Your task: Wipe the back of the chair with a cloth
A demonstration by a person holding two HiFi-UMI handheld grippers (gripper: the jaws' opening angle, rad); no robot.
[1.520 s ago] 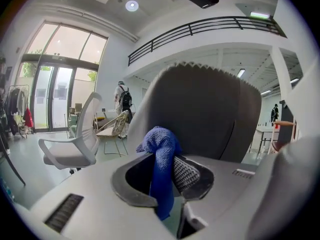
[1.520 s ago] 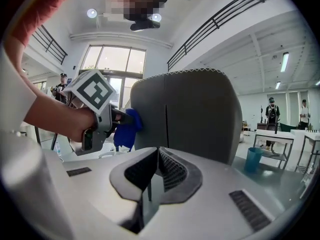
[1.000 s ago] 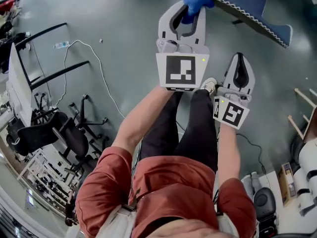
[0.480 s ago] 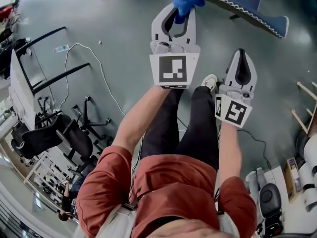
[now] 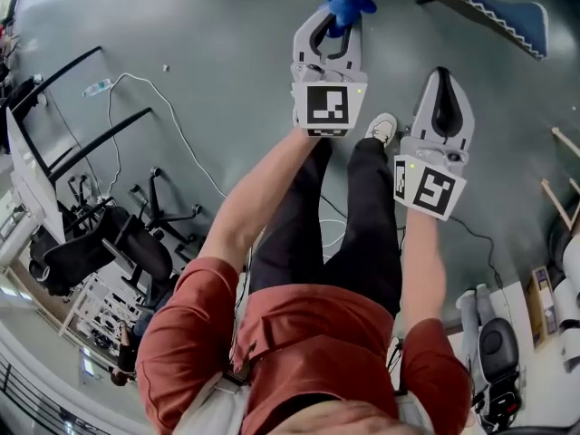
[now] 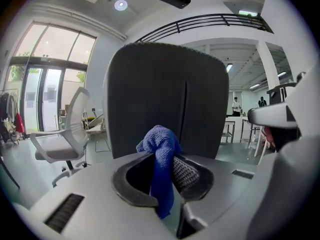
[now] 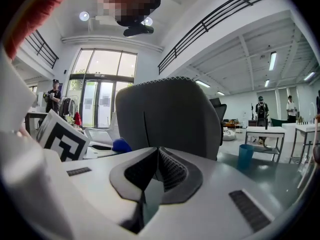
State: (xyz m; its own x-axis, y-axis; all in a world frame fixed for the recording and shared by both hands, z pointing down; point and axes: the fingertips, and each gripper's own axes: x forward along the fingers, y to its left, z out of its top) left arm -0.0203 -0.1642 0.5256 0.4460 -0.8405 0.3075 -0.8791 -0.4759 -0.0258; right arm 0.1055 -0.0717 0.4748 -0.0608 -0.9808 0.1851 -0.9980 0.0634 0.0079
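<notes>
A blue cloth (image 6: 161, 159) is pinched in my left gripper (image 6: 167, 171), bunched above the jaws and hanging down between them. In the head view the left gripper (image 5: 332, 27) holds the cloth (image 5: 348, 4) up near the chair's top edge (image 5: 489, 9), at the frame's upper right. The dark chair back (image 6: 167, 99) fills the middle of the left gripper view, a short way ahead of the cloth. My right gripper (image 7: 156, 156) is shut with nothing between its jaws and faces the same grey chair back (image 7: 167, 116). In the head view the right gripper (image 5: 440, 116) hangs lower, at the right.
A white office chair (image 6: 62, 134) stands to the left. Black chair bases and frames (image 5: 109, 234) and a white cable (image 5: 181, 125) lie on the grey floor at left. A blue bin (image 7: 245, 156) and tables with people stand at the far right.
My left gripper has lifted the cloth further up and away towards the chair's top edge. The right gripper has risen a little too.
</notes>
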